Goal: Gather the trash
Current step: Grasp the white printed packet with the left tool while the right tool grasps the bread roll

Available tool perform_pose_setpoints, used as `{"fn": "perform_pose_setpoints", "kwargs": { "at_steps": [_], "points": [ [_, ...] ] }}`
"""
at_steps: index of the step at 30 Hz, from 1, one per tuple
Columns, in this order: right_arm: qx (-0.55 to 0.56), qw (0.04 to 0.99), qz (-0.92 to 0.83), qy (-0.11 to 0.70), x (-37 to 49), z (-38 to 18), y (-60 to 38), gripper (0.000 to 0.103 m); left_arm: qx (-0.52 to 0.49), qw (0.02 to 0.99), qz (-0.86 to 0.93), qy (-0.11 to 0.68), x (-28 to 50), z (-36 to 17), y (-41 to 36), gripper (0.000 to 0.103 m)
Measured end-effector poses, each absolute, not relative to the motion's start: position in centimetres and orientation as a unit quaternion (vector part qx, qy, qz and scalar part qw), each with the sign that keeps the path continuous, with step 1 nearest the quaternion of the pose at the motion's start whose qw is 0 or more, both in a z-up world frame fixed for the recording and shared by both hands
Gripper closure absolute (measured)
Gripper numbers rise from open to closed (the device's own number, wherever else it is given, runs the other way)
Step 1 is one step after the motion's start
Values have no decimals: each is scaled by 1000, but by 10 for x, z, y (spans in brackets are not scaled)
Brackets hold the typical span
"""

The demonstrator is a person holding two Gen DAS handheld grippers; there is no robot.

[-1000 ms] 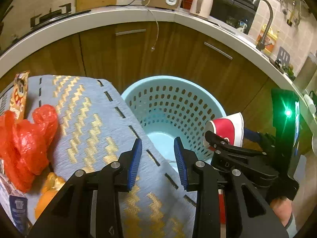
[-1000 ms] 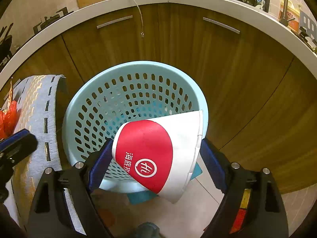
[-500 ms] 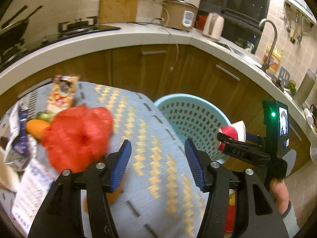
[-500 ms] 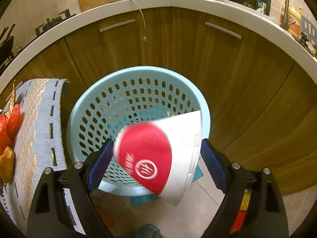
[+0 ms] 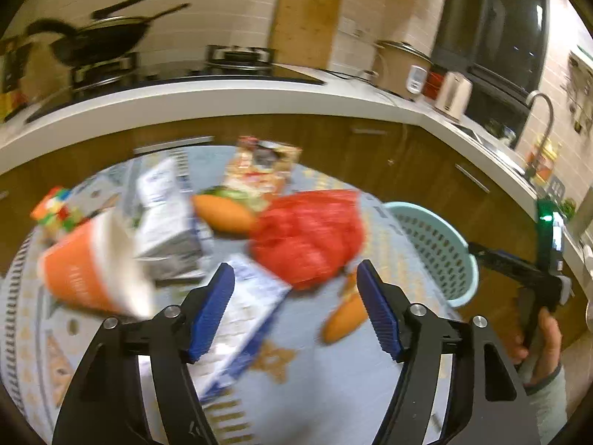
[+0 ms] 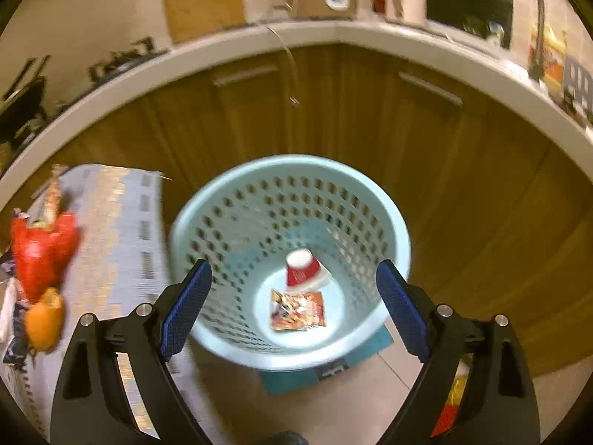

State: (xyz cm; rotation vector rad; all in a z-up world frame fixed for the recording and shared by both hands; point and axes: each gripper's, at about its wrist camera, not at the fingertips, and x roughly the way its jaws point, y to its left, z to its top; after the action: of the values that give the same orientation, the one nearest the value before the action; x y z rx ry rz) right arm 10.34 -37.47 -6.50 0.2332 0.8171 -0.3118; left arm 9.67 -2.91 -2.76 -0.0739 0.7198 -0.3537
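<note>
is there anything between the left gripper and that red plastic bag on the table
Nothing visible. The left gripper is open and empty, its jaws have just been opening, and the red plastic bag lies just past its fingertips. A blue-and-white carton sits lower left, off that line.

A pale blue perforated plastic basket (image 6: 289, 200) stands on the floor just beside the table, and at its bottom a red-and-white paper cup (image 6: 302, 269) sits upside down, touching a flat printed snack wrapper (image 6: 297, 309). On the table's blue patterned cloth lie a crumpled red plastic bag (image 5: 309, 235), an orange paper cup (image 5: 92, 265) tipped on its side, a grey-white carton (image 5: 166, 226), a flat blue-and-white pack (image 5: 241, 324), a snack packet (image 5: 261, 168) and orange peel (image 5: 224, 213).
</note>
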Motion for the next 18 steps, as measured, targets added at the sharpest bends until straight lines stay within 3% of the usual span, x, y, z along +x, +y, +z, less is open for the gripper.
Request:
{"fn": "perform_pose_setpoints", "kwargs": {
  "at_steps": [7,18],
  "points": [
    [74,930,-85,350,97,-22,-308,17,-44,915,-156,370,95,-37,28,24],
    [21,928,1,372,94,-24,-217,18,-33,880,-184,438,106,-83,24,26]
  ]
}}
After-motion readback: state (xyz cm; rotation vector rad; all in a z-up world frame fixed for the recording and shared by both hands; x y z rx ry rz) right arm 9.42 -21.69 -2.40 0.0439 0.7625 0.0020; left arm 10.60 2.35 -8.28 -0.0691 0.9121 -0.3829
